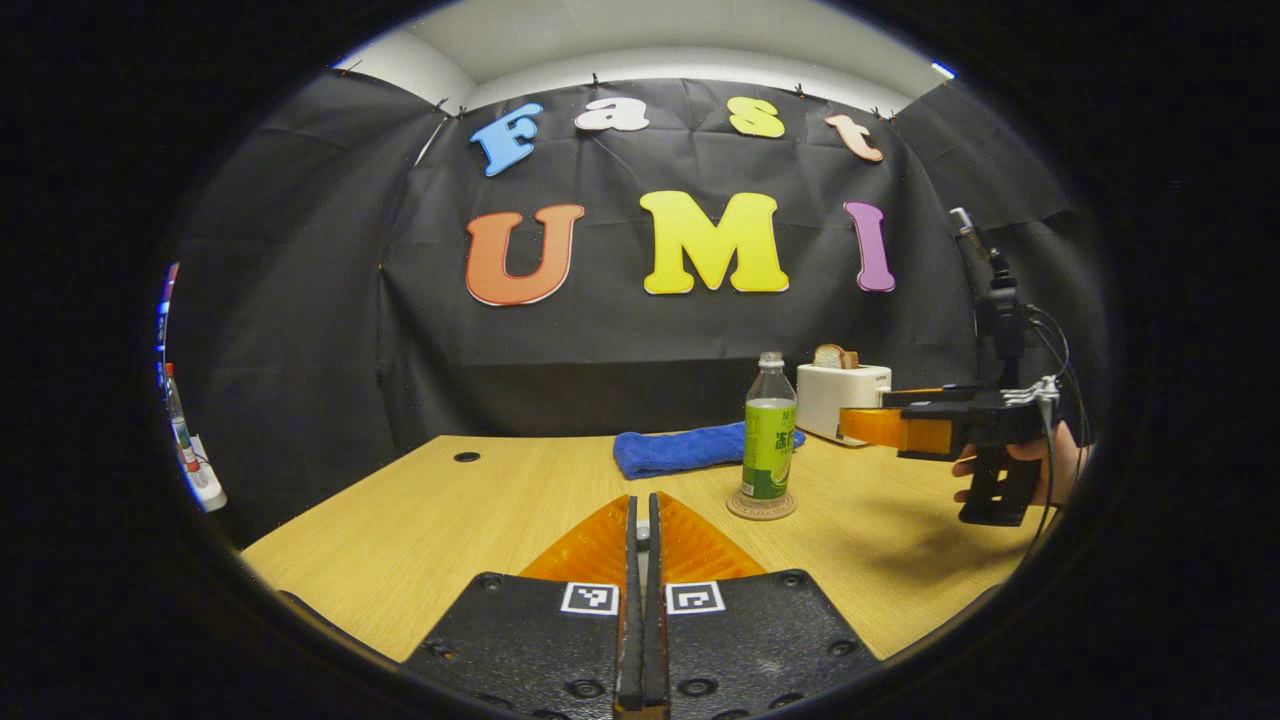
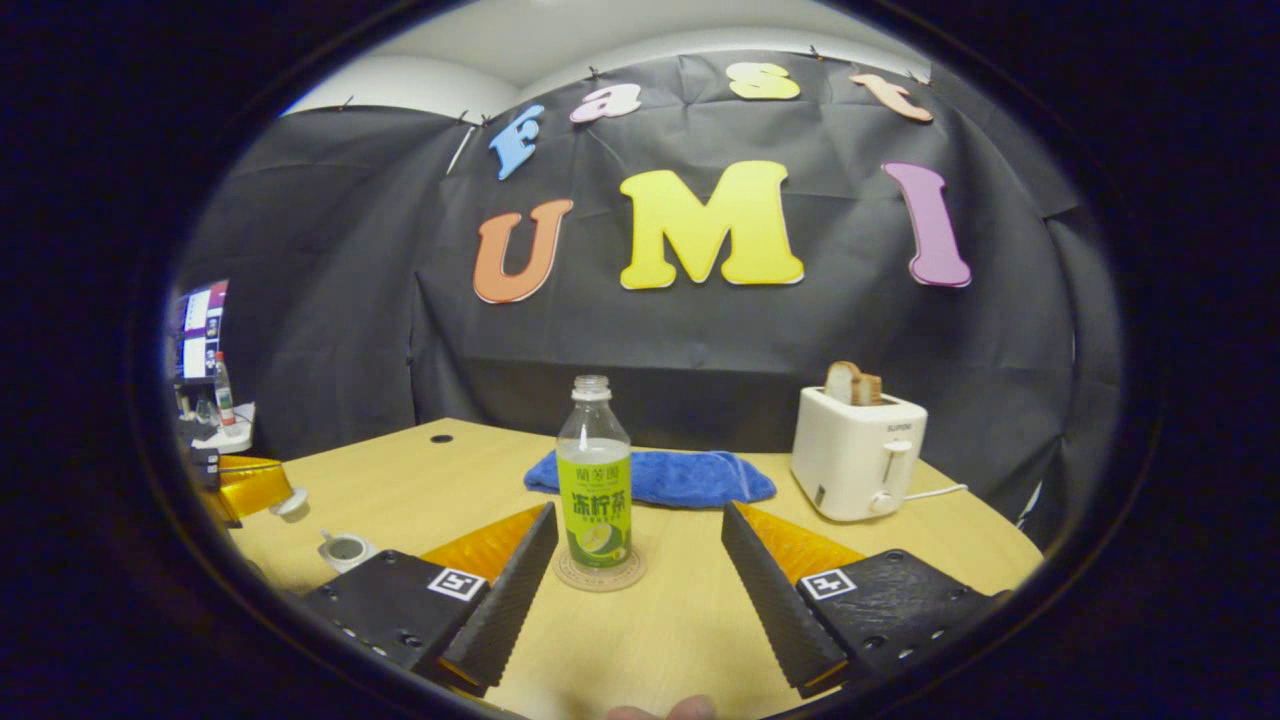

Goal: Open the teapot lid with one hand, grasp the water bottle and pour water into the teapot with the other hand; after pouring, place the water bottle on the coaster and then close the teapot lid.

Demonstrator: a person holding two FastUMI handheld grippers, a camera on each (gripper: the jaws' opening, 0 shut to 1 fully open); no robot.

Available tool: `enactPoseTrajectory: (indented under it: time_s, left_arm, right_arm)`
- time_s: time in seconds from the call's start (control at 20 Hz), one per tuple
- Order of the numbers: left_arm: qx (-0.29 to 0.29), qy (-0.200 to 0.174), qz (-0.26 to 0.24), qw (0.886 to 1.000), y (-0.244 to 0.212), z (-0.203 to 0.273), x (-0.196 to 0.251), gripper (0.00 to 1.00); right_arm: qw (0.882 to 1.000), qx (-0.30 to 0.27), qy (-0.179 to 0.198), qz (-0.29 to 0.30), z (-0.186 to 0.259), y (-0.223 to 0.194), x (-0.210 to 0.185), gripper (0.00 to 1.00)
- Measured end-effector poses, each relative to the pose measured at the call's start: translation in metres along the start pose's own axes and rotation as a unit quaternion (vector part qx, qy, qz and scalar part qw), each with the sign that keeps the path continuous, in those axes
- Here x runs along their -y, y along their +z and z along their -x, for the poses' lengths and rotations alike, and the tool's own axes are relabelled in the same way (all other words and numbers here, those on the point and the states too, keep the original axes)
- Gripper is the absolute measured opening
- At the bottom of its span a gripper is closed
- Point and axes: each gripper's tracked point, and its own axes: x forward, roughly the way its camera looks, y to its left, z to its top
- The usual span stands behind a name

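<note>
Right gripper [image 2: 640, 570] spread wide; left gripper [image 1: 641, 560] pressed together, pinching nothing.
Just ahead, the clear green-labelled plastic water bottle [image 2: 594, 480] stands capless on its round coaster [image 2: 600, 576], beyond the fingertips. Close off-centre and it could topple, spilling toward the blue towel [image 2: 655, 477].

My right claw [image 2: 640, 575] is spread wide, nothing in it. The water bottle [image 2: 594, 475] stands upright on its coaster [image 2: 600, 573] on the tabletop [image 2: 680, 630], between my fingers but untouched.
</note>
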Motion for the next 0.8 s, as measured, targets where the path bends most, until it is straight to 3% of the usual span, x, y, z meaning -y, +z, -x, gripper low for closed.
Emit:
enactPoseTrajectory:
  time_s: [0.4, 0.8]
  left_arm:
    - [-0.02, 0.005, 0.017, 1.0, -0.026, -0.025, 0.006, 0.03]
    - [-0.026, 0.008, 0.025, 0.999, -0.036, -0.029, 0.006, 0.04]
  right_arm:
    - [0.997, 0.037, -0.073, 0.009, 0.066, -0.004, 0.041, 0.98]
    - [0.996, 0.048, -0.062, 0.031, 0.07, -0.001, 0.028, 0.97]
